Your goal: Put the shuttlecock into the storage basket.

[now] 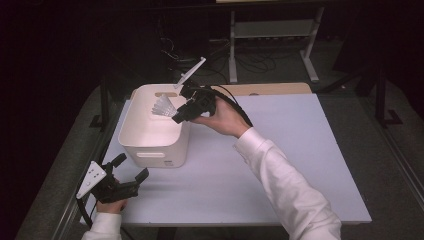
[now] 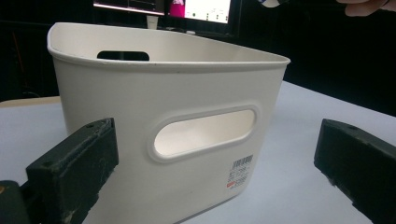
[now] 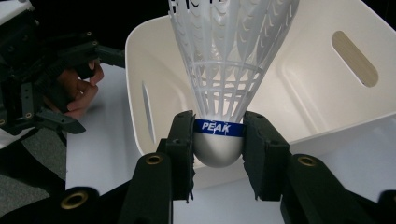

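A white plastic shuttlecock (image 3: 224, 70) with a blue band reading PEAK is clamped by its rounded cork between the jaws of my right gripper (image 3: 218, 144). In the high view the right gripper (image 1: 181, 113) holds the shuttlecock (image 1: 164, 106) over the right rim of a white bin (image 1: 142, 131), skirt pointing into it. The bin (image 3: 308, 93) looks bare inside. My left gripper (image 1: 133, 169) stands open near the table's front left corner, facing the bin's handle slot (image 2: 205, 133), jaws apart and holding nothing.
The bin stands at the left of a pale table (image 1: 280, 150). A wooden board (image 1: 270, 89) lies along the table's far edge. A metal frame and cables (image 1: 250, 55) are on the dark floor behind. A barcode sticker (image 2: 240, 170) is on the bin's near wall.
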Demonstrator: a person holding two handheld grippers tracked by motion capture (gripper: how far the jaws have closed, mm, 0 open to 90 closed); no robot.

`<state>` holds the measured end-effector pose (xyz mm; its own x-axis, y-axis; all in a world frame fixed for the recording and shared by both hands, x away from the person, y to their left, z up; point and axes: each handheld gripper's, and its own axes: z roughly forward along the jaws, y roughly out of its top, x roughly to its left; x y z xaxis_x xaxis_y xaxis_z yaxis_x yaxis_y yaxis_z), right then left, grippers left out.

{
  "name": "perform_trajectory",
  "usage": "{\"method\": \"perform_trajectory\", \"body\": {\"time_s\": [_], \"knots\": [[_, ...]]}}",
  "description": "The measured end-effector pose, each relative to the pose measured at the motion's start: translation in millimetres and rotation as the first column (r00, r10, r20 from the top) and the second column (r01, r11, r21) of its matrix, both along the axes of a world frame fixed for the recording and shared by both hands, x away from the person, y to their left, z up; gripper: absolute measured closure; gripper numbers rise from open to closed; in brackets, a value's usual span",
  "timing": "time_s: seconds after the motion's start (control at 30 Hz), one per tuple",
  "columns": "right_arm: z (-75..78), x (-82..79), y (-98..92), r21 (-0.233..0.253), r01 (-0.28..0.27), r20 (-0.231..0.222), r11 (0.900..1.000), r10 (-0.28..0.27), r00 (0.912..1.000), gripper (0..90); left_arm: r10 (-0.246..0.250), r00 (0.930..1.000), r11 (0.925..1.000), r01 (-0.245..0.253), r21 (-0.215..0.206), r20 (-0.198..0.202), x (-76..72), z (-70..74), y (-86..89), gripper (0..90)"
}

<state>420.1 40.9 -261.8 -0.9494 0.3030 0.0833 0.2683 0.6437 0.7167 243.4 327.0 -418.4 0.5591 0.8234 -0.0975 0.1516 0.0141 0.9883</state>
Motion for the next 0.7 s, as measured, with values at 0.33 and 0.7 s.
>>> {"method": "perform_trajectory", "body": {"time_s": [0.33,0.7], "knots": [[-7.4,6.0,7.0,0.018,-0.016,-0.023,1.0,0.016,0.9996,64.0,0.0,1.0,1.0,0.0,-0.001,-0.004,-0.1,-0.1,-0.4,0.0],[-17.0,16.0,11.5,0.035,-0.03,-0.055,0.999,0.032,0.998,64.0,0.0,1.0,1.0,0.0,-0.005,-0.004,0.2,-0.3,-1.1,0.0]]}}
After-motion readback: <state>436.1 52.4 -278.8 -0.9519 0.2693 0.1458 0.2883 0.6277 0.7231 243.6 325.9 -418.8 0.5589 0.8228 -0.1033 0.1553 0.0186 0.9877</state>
